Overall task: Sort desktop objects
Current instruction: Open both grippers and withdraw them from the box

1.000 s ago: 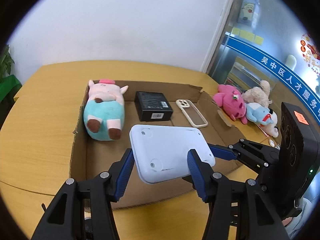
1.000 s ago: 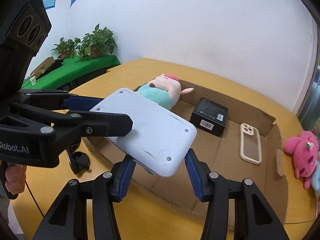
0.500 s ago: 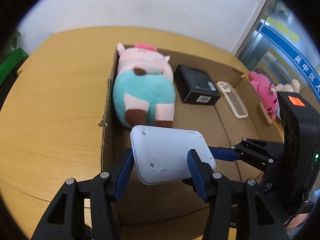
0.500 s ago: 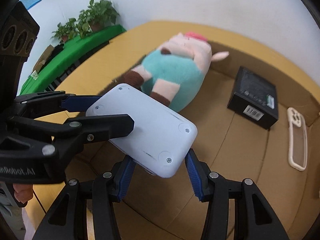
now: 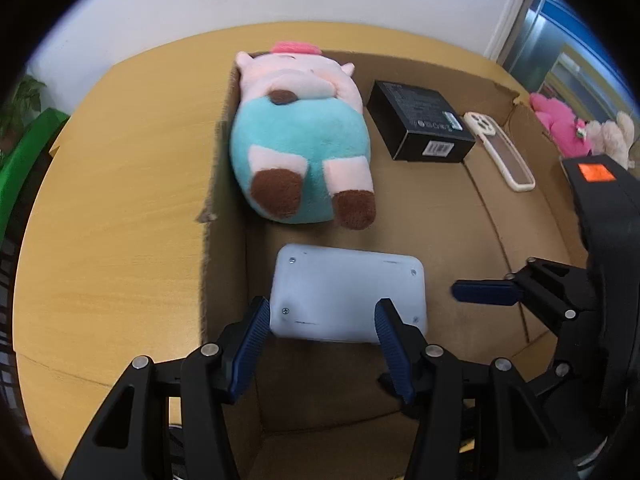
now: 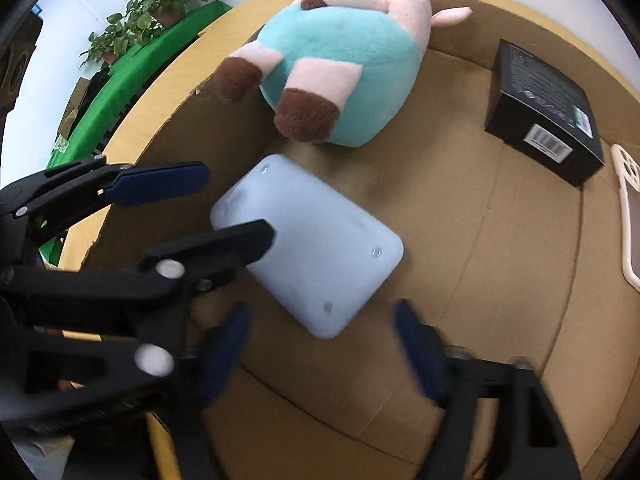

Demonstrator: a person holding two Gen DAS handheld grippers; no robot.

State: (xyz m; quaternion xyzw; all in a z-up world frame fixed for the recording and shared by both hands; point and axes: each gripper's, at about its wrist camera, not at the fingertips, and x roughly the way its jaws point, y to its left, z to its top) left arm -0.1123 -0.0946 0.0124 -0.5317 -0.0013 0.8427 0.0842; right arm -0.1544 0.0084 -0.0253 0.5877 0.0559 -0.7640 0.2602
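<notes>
We count 4 things in the cardboard box (image 5: 224, 168): the plush pig (image 5: 300, 140) against its left wall, the black carton (image 5: 420, 126) and the phone case (image 5: 502, 152) further right, and the white device (image 5: 346, 298) lying flat on the box floor just below the pig. Our left gripper (image 5: 320, 330) straddles the device's near edge, though we cannot tell if it grips. Our right gripper (image 6: 320, 352) is spread, clear of it. Outside the box's right wall, the pink plush (image 5: 560, 122) and the beige plush (image 5: 612, 136) remain on the worktop (image 5: 120, 200), so at least 2 are left, we judge.
</notes>
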